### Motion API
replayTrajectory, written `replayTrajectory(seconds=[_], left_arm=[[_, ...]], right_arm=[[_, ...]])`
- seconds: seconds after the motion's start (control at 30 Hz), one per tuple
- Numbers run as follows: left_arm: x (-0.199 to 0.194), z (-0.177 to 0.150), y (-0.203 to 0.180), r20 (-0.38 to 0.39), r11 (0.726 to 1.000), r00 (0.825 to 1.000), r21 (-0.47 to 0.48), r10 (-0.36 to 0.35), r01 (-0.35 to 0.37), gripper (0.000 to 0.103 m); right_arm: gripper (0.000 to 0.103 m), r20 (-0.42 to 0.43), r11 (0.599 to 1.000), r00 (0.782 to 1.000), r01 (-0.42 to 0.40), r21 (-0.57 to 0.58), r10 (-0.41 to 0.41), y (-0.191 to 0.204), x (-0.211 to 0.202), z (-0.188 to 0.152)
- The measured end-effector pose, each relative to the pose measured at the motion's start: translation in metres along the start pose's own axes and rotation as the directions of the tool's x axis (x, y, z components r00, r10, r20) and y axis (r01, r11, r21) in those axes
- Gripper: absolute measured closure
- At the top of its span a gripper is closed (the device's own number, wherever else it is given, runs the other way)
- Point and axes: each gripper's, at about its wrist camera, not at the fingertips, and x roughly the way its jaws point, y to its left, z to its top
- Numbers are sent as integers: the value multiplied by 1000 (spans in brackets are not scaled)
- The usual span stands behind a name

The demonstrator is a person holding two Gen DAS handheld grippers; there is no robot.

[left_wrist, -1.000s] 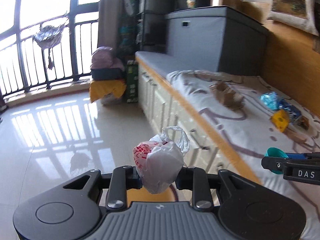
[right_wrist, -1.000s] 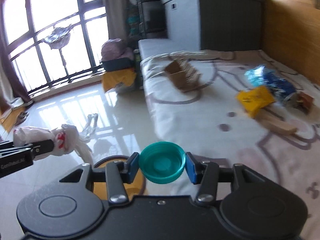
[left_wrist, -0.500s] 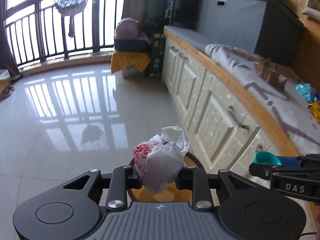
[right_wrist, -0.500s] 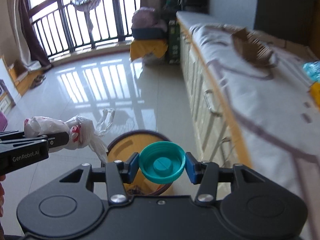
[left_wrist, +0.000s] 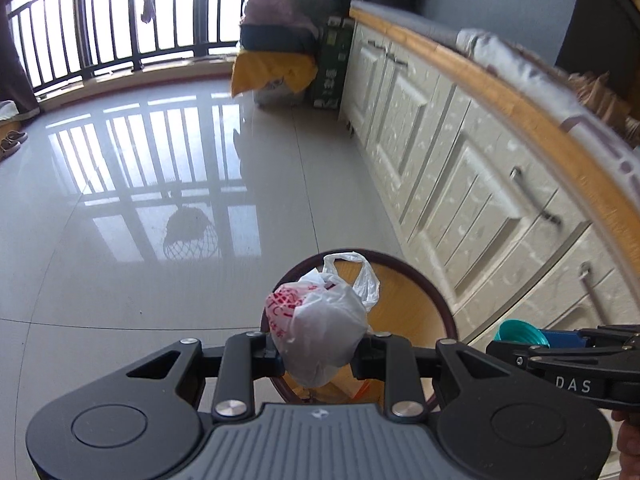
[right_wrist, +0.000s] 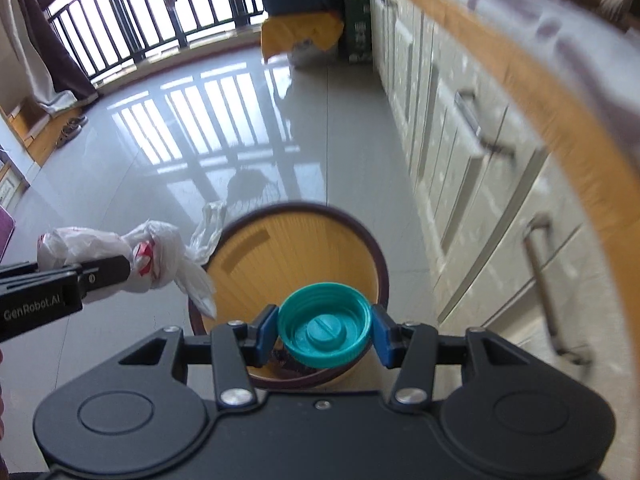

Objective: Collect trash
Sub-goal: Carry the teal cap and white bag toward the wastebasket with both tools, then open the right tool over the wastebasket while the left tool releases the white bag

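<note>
My left gripper [left_wrist: 320, 354] is shut on a crumpled white plastic bag [left_wrist: 320, 328] with red print, held above the near rim of a round bin. The bin [right_wrist: 296, 248] has a yellow ribbed inside and a dark brown rim, and stands on the floor by the cabinets. My right gripper [right_wrist: 324, 332] is shut on a teal screw cap [right_wrist: 324, 334], open side up, over the bin's near edge. In the right wrist view the bag [right_wrist: 160, 256] shows at left over the bin's left rim. In the left wrist view the cap [left_wrist: 518, 334] peeks in at right.
White cabinet doors with metal handles [left_wrist: 532, 196] run along the right under a wooden-edged ledge [right_wrist: 560, 92] with a cloth. A glossy tiled floor [left_wrist: 140, 208] lies to the left. Far off stand a yellow-covered stack [left_wrist: 276, 68], a green box [left_wrist: 332, 68] and a balcony railing [left_wrist: 80, 20].
Both grippers have come down from above the ledge and its litter toward the floor, and the bin now fills the view under them. Both grips are unchanged.
</note>
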Motion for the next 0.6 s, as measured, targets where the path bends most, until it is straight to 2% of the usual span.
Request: replayTrajectory(seconds=[0.23,0.37,0.6], left_arm=[[58,5,-9,-67,997,997,67,-27,31,74],[91,12,-18,-110,992,993,109,-45,57,73],[139,21,-29,-159,976,985,193,-73,104,73]], right_arm=[[53,-65,999,997,-40,29,42,-6,46,7],[53,-151,997,985,-75,36,79,-4,72,4],[53,-218,995,971,-95,36,101,-6,102,10]])
